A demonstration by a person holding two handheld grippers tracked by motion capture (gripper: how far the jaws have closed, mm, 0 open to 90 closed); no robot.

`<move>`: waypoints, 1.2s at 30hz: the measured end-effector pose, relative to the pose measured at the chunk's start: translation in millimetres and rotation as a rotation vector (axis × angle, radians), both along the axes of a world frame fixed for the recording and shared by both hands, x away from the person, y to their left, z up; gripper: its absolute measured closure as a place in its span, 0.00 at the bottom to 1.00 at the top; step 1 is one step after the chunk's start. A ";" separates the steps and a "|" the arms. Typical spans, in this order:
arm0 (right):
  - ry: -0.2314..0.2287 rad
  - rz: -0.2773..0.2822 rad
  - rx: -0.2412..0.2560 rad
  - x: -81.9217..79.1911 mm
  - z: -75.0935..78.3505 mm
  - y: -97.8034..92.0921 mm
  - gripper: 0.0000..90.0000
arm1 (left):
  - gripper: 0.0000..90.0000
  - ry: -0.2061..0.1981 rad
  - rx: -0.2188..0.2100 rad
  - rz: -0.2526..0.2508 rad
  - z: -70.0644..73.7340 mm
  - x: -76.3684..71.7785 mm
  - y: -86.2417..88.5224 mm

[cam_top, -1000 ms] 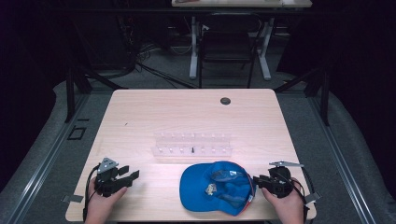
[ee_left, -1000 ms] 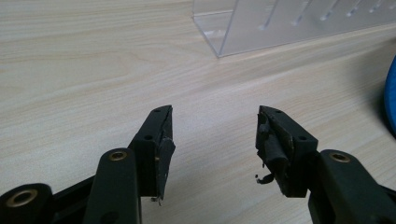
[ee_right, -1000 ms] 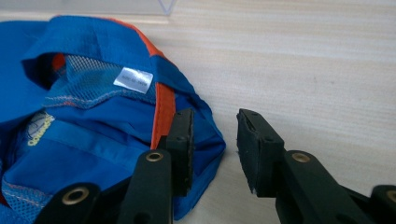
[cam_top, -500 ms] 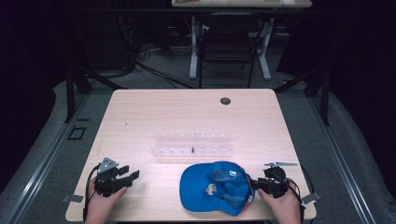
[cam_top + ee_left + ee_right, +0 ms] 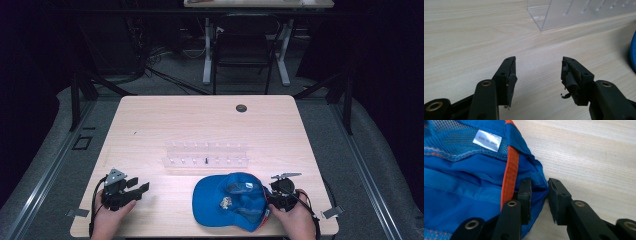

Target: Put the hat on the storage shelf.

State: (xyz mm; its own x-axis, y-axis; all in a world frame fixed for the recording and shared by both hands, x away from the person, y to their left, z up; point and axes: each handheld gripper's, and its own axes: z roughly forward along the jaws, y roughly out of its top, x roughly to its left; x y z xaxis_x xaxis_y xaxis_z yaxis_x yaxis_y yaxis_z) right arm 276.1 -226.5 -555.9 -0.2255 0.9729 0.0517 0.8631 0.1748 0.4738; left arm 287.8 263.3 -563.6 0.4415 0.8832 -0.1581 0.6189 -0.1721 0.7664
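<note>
Right gripper view: right gripper (image 5: 539,200) jaws straddle cap (image 5: 474,182) rim, not clenched yet. Cap sits nr desk's front edge; soft, light, best gripped at rim. Left gripper (image 5: 537,77) released, empty.

Light wood desk (image 5: 150,125), dark round grommet (image 5: 241,108) near far edge. Grey carpet floor (image 5: 350,150). Dark room beyond; black chair (image 5: 243,55) at white-legged table (image 5: 257,4); cables (image 5: 160,70) on floor.
</note>
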 end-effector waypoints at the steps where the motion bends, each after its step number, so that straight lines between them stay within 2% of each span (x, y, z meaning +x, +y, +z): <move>1: 0.008 0.002 -0.020 0.4 0.6 1.8 0.83 | 0.52 0.000 -0.002 0.000 0.0 0.0 0.2; 9: 0.042 -0.003 0.001 4.3 1.8 4.0 0.96 | 0.52 0.004 -0.001 0.003 -0.5 0.4 0.4; 12: 0.054 -0.006 0.010 5.4 2.3 3.7 0.97 | 0.52 0.002 -0.002 0.003 -0.7 0.5 0.0; 19: 0.090 -0.023 0.078 9.1 2.8 -6.0 0.99 | 0.52 0.003 -0.001 0.002 -0.5 0.5 0.9; 23: 0.075 -0.043 0.099 9.1 3.0 -8.9 0.99 | 0.52 0.004 -0.001 0.003 -0.4 0.6 1.1; 26: 0.066 -0.057 0.135 8.9 6.7 -14.8 1.00 | 0.52 0.003 0.000 0.003 -0.5 0.6 1.0; 31: 0.070 -0.058 0.163 8.5 9.8 -20.1 1.00 | 0.52 0.003 0.001 0.003 -0.6 0.6 1.0; 32: 0.079 -0.060 0.186 8.1 12.0 -22.8 1.00 | 0.52 0.003 0.000 0.003 -0.6 0.6 1.0; 36: 0.075 -0.056 0.199 7.8 14.7 -26.2 1.00 | 0.52 0.003 0.001 0.005 -0.6 0.6 1.2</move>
